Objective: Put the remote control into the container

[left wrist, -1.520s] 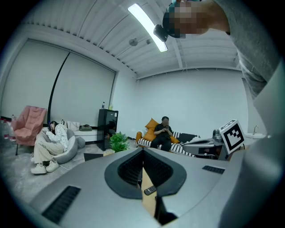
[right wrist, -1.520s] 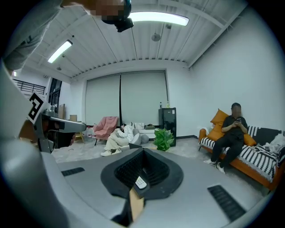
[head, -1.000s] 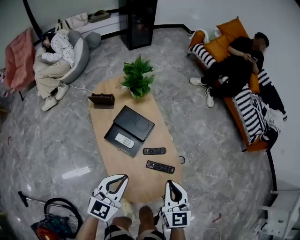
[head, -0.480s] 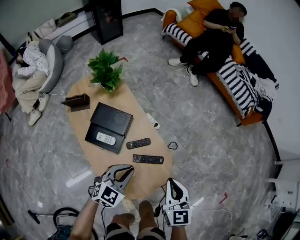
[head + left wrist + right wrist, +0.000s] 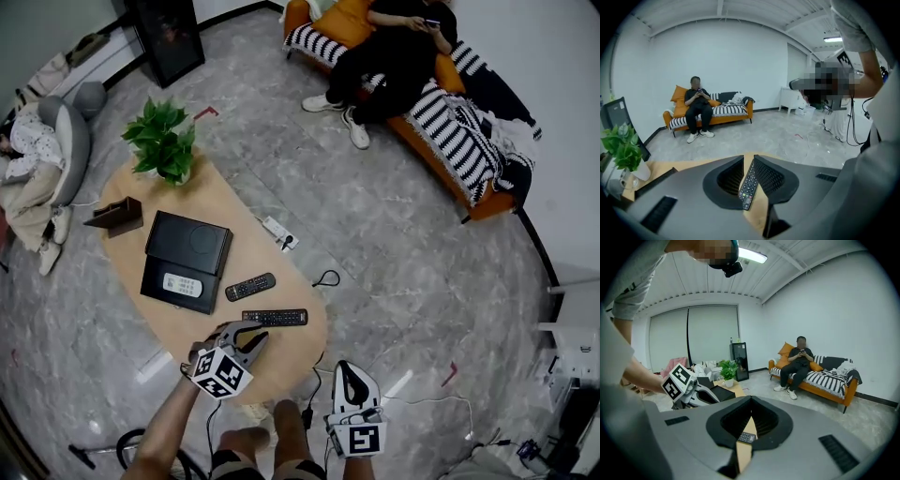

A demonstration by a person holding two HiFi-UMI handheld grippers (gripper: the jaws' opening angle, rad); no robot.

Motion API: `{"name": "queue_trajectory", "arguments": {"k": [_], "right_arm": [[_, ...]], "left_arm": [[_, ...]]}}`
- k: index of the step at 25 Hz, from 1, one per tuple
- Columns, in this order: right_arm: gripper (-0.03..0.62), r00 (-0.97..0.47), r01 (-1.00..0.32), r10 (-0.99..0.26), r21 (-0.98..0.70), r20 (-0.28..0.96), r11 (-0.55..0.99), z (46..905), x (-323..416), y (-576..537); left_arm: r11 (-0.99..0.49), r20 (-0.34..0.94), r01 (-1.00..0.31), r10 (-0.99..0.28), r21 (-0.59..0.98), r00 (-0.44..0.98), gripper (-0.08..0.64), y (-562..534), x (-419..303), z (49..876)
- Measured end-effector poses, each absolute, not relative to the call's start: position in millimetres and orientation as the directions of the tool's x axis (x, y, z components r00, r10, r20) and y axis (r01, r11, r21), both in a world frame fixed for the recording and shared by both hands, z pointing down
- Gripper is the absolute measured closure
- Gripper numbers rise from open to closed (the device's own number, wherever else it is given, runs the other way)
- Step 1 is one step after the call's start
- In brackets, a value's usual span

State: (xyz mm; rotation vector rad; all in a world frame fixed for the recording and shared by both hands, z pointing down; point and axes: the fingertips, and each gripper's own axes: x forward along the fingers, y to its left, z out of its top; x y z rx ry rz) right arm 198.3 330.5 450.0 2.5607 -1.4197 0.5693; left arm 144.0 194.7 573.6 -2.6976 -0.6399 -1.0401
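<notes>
Jaws just parting and empty, the left gripper (image 5: 253, 336) lines up on the nearer remote control (image 5: 275, 317); the right gripper (image 5: 348, 372) idles, jaws together

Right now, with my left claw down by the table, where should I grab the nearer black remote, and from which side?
Probably pinch the nearer remote across its narrow width, mid-length, coming down from the near edge of the table. It lies flat, its length roughly in line with the gap of the left claw. Those jaws have just been opening, and the remote shows between them unclamped.
</notes>
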Motion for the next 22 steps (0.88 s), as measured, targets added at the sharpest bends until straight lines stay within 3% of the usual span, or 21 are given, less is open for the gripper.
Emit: {"name": "queue_trajectory", "arguments": {"k": [10, 22], "right_arm": [[0.58, 0.537, -0.786, -0.718, -0.047, 0.443, -0.617, 486.4, 214.8, 369.4], [0.58, 0.573, -0.734, -0.664, -0.058, 0.481, -0.676, 519.5, 227.6, 400.6]], "left_arm": [[-0.81, 0.815, 0.587, 0.336, -0.006, 0.472, 0.369, 210.8, 155.9, 671.6], [-0.734, 0.898, 0.679, 0.311, 0.019, 0.312, 0.33, 217.5, 159.4, 749.4]]}}
